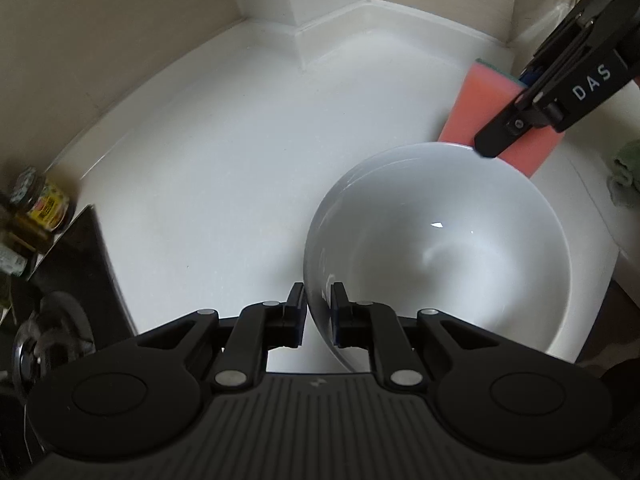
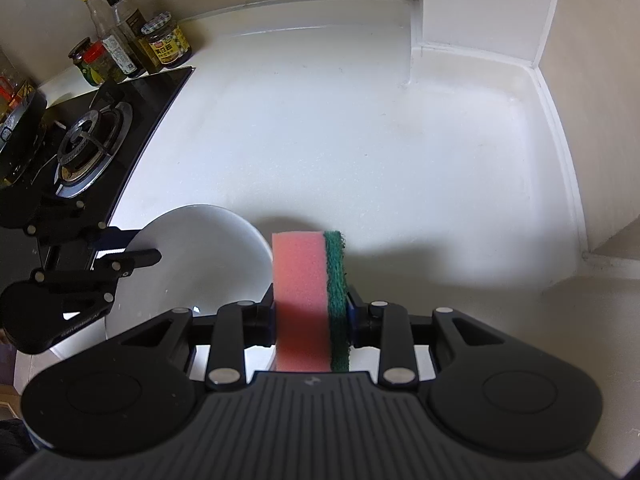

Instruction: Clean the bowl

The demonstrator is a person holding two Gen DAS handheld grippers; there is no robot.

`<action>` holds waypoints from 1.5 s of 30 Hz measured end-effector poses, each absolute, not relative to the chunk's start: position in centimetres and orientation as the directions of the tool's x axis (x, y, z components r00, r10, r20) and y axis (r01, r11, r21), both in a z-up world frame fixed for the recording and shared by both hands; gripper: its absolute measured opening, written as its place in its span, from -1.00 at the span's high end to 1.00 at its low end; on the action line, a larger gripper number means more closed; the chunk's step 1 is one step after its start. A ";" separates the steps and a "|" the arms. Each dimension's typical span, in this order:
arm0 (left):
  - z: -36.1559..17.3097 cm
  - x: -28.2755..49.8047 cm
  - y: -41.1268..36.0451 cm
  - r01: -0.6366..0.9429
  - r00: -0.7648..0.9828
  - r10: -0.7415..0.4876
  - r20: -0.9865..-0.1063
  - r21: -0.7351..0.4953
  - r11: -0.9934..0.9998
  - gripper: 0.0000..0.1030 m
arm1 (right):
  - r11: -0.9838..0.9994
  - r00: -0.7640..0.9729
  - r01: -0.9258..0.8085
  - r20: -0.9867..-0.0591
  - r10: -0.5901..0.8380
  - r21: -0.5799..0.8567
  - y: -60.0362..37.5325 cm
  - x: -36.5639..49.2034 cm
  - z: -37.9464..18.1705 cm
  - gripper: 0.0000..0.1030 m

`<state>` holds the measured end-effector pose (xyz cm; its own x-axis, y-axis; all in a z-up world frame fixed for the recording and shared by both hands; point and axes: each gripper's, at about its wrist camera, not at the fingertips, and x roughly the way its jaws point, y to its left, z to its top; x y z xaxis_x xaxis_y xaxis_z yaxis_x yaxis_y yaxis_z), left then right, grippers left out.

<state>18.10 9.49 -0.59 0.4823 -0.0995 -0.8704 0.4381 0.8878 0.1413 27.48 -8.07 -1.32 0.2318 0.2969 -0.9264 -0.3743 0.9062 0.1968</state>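
A white bowl (image 1: 440, 260) (image 2: 208, 248), bare and glossy inside, is over the white counter (image 1: 220, 140). My left gripper (image 1: 318, 304) (image 2: 140, 248) has the near rim between its pads, one finger outside the wall and one inside, both against it. A pink sponge (image 2: 300, 280) (image 1: 480, 108) with a green scouring layer stands upright in my right gripper (image 2: 312, 312) (image 1: 516, 104), which is shut on it. That sponge hangs just beyond the bowl's far rim, apart from the inside.
A black gas stove (image 2: 80, 148) (image 1: 80, 260) borders the counter on the left, with jars and bottles (image 2: 160, 40) (image 1: 44, 204) behind it. A white wall pillar (image 2: 480, 12) juts into the back corner. A green cloth (image 1: 626, 172) lies at the right edge.
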 end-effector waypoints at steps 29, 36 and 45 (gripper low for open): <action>-1.8 21.5 10.2 0.431 0.499 -0.133 -0.856 0.112 0.895 0.71 | 0.908 0.233 -0.349 -0.918 0.322 0.230 -8.7 27.4 -0.9 0.48; -1.6 23.7 9.8 0.567 0.469 -0.181 -0.864 0.138 0.812 0.73 | 0.897 0.214 -0.402 -0.934 0.285 0.182 -7.9 27.1 -0.5 0.48; -0.5 24.7 11.1 0.435 0.502 -0.200 -0.842 0.046 0.899 0.72 | 0.938 0.282 -0.318 -0.931 0.233 0.139 -8.3 28.0 0.2 0.47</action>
